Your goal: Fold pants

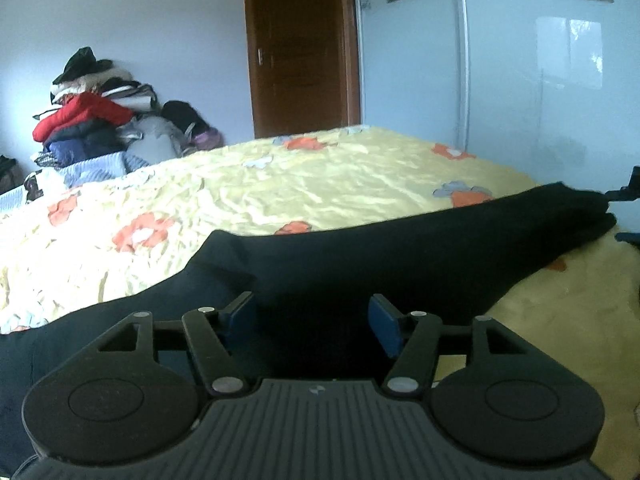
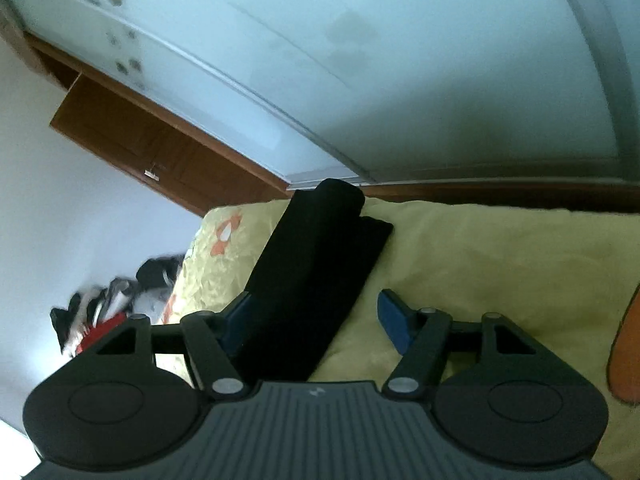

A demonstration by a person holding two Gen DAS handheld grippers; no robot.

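Left tongs (image 1: pixel 312 320) gape, seemingly above black pants (image 1: pixel 400 248).

Left wrist view set low and close over dark pants (image 1: pixel 360 248), faced level across the yellow bedspread (image 1: pixel 280 184) toward a wooden door (image 1: pixel 300 48), right wrist view rolled sideways, close above the bed, door (image 2: pixel 160 152) seen at middle left, pants (image 2: pixel 312 272), bedspread (image 2: pixel 500 264) and door shared by both views.

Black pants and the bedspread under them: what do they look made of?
Black pants: soft, matte knit, maybe fleece or jersey; no sheen and rounded folds. Bedspread: thin, woven yellow fabric with a floral print, probably cotton; fine crinkles all over.
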